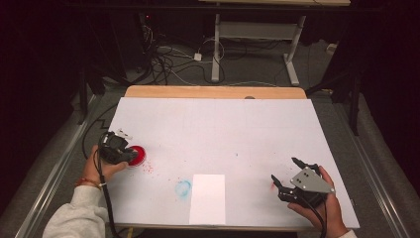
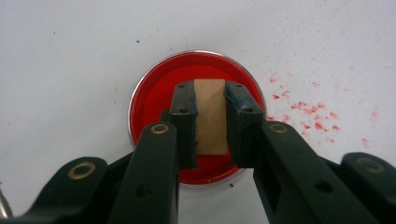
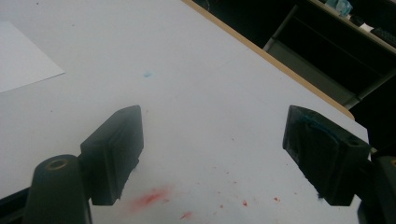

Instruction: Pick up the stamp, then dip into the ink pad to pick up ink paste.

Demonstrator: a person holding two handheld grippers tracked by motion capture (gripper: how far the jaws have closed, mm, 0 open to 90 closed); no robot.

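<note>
Near the table's (image 1: 218, 124) left edge, the left gripper (image 2: 210, 100) clenches a small wooden block (image 2: 210, 116) upright over a round dish of red ink (image 2: 154, 100), red specks just beside it. A white sheet (image 1: 208, 198) lies at the front edge, a blue smear (image 1: 183, 188) touching its left. Near the right front corner, the right gripper (image 1: 287, 171) stands released, jaws wide apart above a red smudge (image 3: 152, 198).

A pale tan wooden block (image 2: 210, 116) sits between the black jaws of the left gripper (image 2: 210, 100), above a bright red, silver-rimmed ink dish (image 2: 154, 102). Red specks (image 2: 308, 116) dot the white table cover (image 2: 70, 70) just beside it. Ahead of the right gripper (image 3: 212, 140), black too, lie a red smear (image 3: 149, 198) and a faint blue dot (image 3: 147, 73).
</note>
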